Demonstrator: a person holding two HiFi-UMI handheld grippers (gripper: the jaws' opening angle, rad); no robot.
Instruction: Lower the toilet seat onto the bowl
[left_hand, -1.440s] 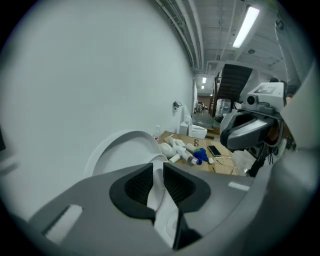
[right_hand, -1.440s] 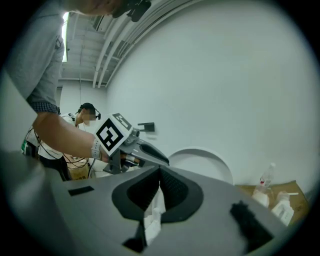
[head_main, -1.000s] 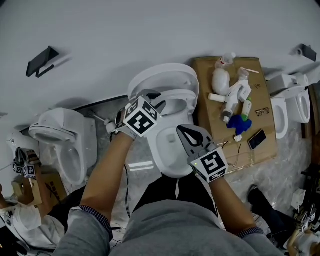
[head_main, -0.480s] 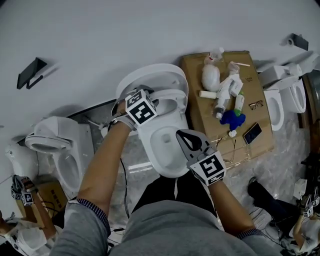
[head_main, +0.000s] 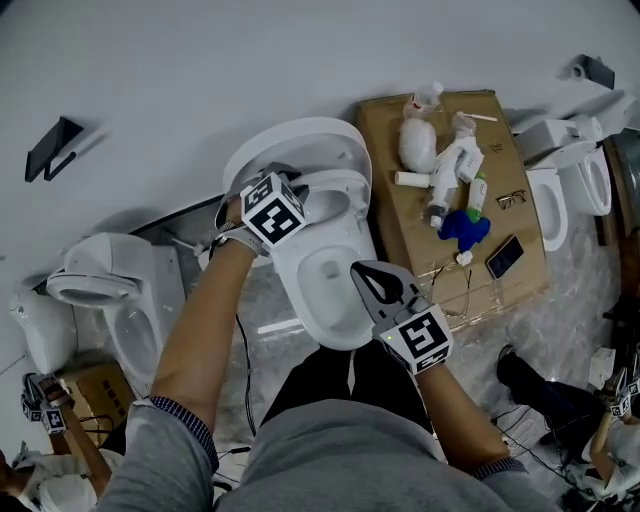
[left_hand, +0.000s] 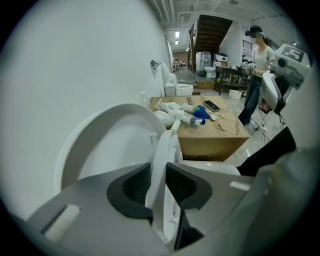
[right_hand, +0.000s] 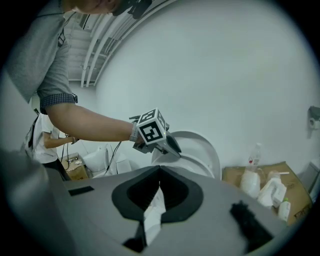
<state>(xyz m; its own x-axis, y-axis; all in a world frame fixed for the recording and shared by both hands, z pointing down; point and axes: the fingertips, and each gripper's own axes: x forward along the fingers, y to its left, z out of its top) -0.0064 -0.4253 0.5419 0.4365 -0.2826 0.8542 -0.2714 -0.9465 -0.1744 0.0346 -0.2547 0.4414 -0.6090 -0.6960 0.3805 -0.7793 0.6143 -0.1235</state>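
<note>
The white toilet stands in the middle of the head view, its lid (head_main: 290, 145) leaning back on the wall and the bowl (head_main: 298, 300) open below. The toilet seat (head_main: 345, 195) is raised and tilts in front of the lid. My left gripper (head_main: 298, 186) is at the seat's left rim. In the left gripper view the seat's edge (left_hand: 162, 150) stands upright between the closing jaws of my left gripper (left_hand: 159, 170), with the pads against it and the lid (left_hand: 110, 140) behind. My right gripper (head_main: 360, 270) hovers shut over the bowl's right side with nothing in it.
A cardboard box (head_main: 520, 270) right of the toilet carries bottles (head_main: 440, 170), a blue object (head_main: 462, 228), a phone (head_main: 502, 257) and glasses (head_main: 510, 200). Other toilets stand at left (head_main: 110, 290) and right (head_main: 570, 190). A black holder (head_main: 55, 145) is on the wall. A person (left_hand: 257, 65) stands beyond the box.
My left gripper has reached further back and up along the raised seat's left rim. The right gripper has stayed over the bowl.
</note>
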